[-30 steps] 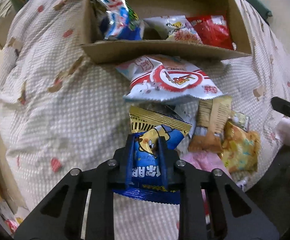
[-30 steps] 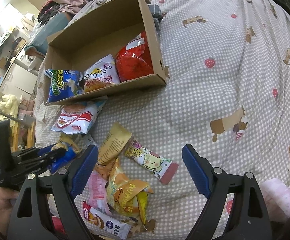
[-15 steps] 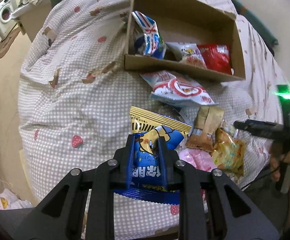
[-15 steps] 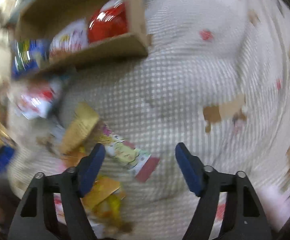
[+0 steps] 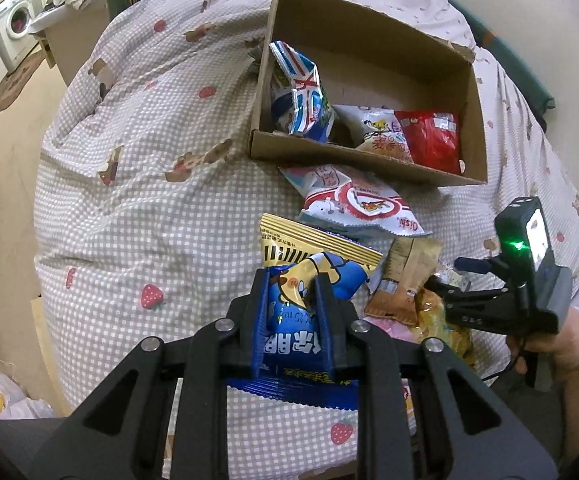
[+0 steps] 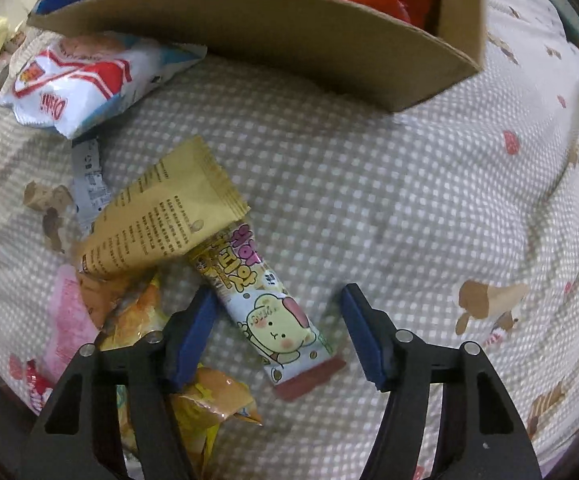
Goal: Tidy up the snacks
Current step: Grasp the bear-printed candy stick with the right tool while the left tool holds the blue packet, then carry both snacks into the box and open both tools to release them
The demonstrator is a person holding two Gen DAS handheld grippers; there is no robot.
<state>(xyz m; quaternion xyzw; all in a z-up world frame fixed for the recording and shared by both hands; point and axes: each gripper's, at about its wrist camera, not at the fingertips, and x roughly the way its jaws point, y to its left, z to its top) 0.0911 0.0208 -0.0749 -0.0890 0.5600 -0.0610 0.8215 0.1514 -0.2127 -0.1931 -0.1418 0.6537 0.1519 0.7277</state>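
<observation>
Blue snack bag is pinched tight in the left gripper, jaws pressed into both sides of it, held up above the checked bedspread with the strawberry print. Just past it there's a yellow striped packet, then a white and red chip bag lying right against the front wall of the cardboard box. Box already has 3 bags in it: a blue and white one leaning on the left wall, a white one in the middle, a red one on the right. Further right a tan packet sits on the loose pile, overlapping the top end of a long bear-print snack stick. Right gripper points down over that stick, jaws spread and closing in, with the stick between them but neither pad touching it as far as I can see. Orange-yellow bags are bunched under its left finger.
</observation>
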